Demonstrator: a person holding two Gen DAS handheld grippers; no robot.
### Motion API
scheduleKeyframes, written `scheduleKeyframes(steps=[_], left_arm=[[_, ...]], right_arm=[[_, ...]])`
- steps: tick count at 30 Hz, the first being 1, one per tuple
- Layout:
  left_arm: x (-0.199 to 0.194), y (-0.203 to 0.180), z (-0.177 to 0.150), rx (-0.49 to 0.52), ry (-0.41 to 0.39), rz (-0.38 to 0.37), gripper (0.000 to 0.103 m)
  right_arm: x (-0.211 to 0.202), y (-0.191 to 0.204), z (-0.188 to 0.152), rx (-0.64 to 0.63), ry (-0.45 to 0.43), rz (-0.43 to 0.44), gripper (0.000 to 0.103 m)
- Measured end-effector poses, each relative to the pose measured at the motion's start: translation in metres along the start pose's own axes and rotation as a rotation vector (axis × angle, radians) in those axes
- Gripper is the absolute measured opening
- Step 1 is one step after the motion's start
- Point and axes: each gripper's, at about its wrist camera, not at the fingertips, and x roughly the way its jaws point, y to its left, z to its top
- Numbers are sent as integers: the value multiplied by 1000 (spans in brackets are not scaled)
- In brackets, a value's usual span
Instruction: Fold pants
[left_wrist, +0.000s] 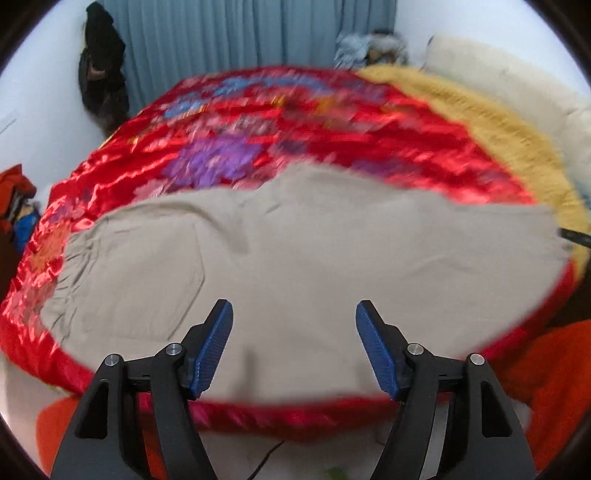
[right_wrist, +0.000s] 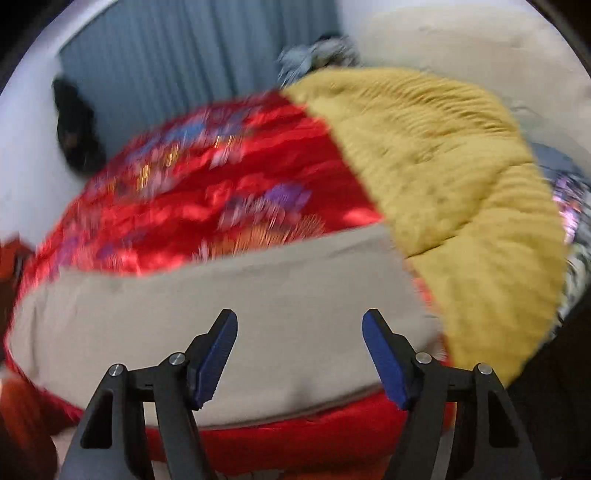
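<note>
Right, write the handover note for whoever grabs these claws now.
Left claw: open, nothing between the pads, above the beige pants.
Right claw: open, empty, above the same pants.
Pants lie as one long strip along the near edge of the red quilt, far end by the yellow blanket.
Done: lengthwise fold, apparently.
Left: fold across, end to end.

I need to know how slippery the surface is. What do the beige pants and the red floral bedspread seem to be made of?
The beige pants look like matte woven cotton: dull, with soft creases. The red floral bedspread looks like glossy satin or silk, with bright highlights on its ripples, so likely slick.
</note>
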Motion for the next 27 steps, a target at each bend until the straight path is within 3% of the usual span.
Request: scheduleKeyframes(steps=[2,3,4,6,10,13,18,22,27], left_arm=[[35,13,-2,-11,73,82,72],[53,24,-5,-38,122,96,74],[58,32,-7,-71,133,70,75],[57,34,-6,-98,124,57,75],[49,21,-3,-61,136,97,76],[22,5,1,-89,109,31,76],[-5,-67,32,62,63,-118,80],[10,-135,60,220,114,-251,87],[51,-203,105,321,133,-228,86]], right_arm=[[30,-13,-5,39,89,-79,68],[43,-23,-10,78,146,-109,65],[53,-35,-13,136,190,-81,61],[50,-44,-13,174,161,-57,61],[53,-42,-14,138,165,-63,64],[55,-45,-16,144,159,-44,65],[55,-42,-20,130,154,-51,67],[57,-37,-18,108,161,-74,69],[57,-38,-18,104,161,-66,69]])
